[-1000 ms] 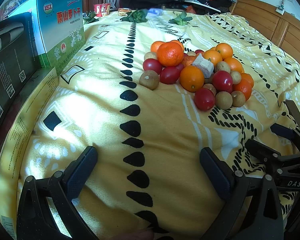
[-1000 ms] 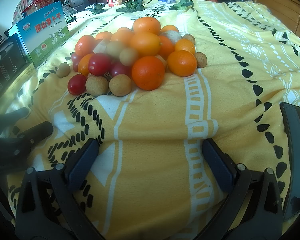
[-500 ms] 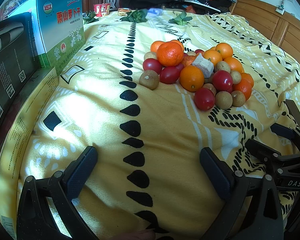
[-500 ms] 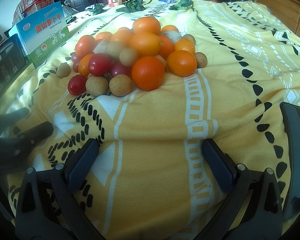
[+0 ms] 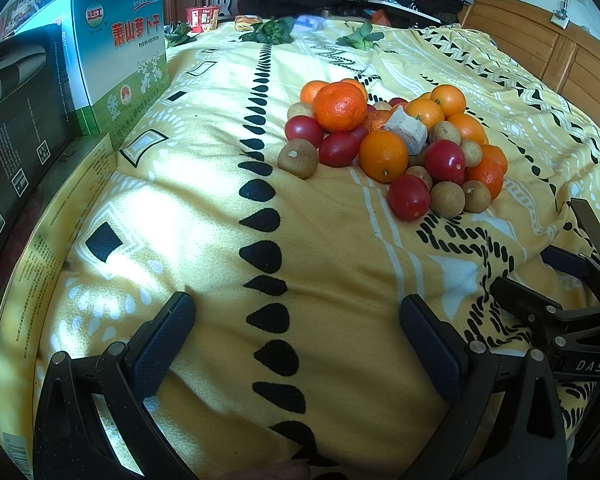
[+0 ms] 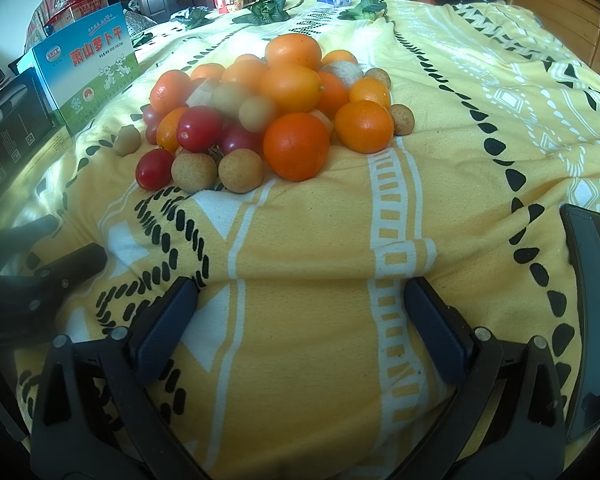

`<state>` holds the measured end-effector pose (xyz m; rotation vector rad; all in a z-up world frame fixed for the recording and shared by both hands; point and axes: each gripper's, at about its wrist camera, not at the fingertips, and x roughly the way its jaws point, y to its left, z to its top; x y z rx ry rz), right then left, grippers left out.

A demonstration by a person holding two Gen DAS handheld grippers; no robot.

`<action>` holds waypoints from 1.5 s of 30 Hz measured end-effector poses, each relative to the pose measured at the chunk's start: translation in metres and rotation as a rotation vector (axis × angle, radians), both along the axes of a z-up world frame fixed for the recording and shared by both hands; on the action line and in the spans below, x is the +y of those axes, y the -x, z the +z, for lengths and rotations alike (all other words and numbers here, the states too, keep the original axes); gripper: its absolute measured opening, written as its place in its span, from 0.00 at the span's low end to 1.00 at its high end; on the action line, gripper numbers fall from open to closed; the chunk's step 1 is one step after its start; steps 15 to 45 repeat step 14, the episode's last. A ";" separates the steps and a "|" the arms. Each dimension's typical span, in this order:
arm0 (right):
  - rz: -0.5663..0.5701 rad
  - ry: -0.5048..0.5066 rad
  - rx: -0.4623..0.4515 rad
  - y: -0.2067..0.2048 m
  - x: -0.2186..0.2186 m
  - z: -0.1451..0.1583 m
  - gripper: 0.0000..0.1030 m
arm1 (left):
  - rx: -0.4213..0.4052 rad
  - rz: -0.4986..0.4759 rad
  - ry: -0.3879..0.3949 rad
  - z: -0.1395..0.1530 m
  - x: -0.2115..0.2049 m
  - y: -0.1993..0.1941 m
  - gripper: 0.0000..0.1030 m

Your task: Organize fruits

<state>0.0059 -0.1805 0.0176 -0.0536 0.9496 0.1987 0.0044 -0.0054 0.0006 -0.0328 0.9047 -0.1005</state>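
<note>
A heap of fruit (image 5: 396,144) lies on the yellow patterned bedspread (image 5: 204,216): oranges (image 5: 383,156), red cherry tomatoes (image 5: 409,197) and small brown longans (image 5: 298,158). The right wrist view shows the same heap (image 6: 268,116), with a deep orange one (image 6: 297,146) at its front. My left gripper (image 5: 296,320) is open and empty, resting low on the bedspread well short of the heap. My right gripper (image 6: 300,304) is open and empty too, in front of the heap. Each gripper shows at the edge of the other's view.
A blue and green carton (image 5: 120,52) and a black box (image 5: 16,112) stand along the left side. Leafy greens (image 5: 272,32) and a red cup (image 5: 202,18) lie at the far end. A wooden headboard (image 5: 560,52) runs along the right. A dark phone (image 6: 592,312) lies by my right gripper.
</note>
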 end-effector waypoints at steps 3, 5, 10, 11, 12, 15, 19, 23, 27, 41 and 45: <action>0.000 0.000 0.000 0.000 0.000 0.000 1.00 | 0.001 -0.001 0.001 0.000 0.000 0.000 1.00; 0.000 0.001 0.001 0.000 0.000 0.000 1.00 | 0.001 -0.001 0.002 -0.001 -0.001 0.001 1.00; 0.000 0.000 0.001 0.000 0.000 0.000 1.00 | 0.002 -0.002 0.002 -0.001 -0.001 0.001 1.00; 0.000 0.000 0.001 0.000 0.000 0.000 1.00 | 0.001 -0.002 0.001 -0.001 -0.002 0.002 1.00; 0.000 0.000 0.001 0.000 0.000 0.000 1.00 | -0.002 -0.002 0.000 -0.001 -0.002 0.002 1.00; 0.000 0.000 0.001 0.000 0.000 0.000 1.00 | -0.002 -0.003 0.002 -0.002 -0.002 0.002 1.00; 0.000 0.000 0.001 0.000 0.000 0.000 1.00 | -0.002 -0.003 0.002 -0.002 -0.002 0.002 1.00; 0.000 0.000 0.001 0.000 0.000 0.000 1.00 | -0.002 -0.003 0.002 -0.002 -0.002 0.002 1.00; 0.000 0.000 0.001 0.000 0.000 0.000 1.00 | -0.002 -0.003 0.002 -0.002 -0.002 0.002 1.00; 0.000 0.000 0.001 0.000 0.000 0.000 1.00 | -0.002 -0.003 0.002 -0.002 -0.002 0.002 1.00; 0.000 0.000 0.001 0.000 0.000 0.000 1.00 | -0.002 -0.003 0.002 -0.002 -0.002 0.002 1.00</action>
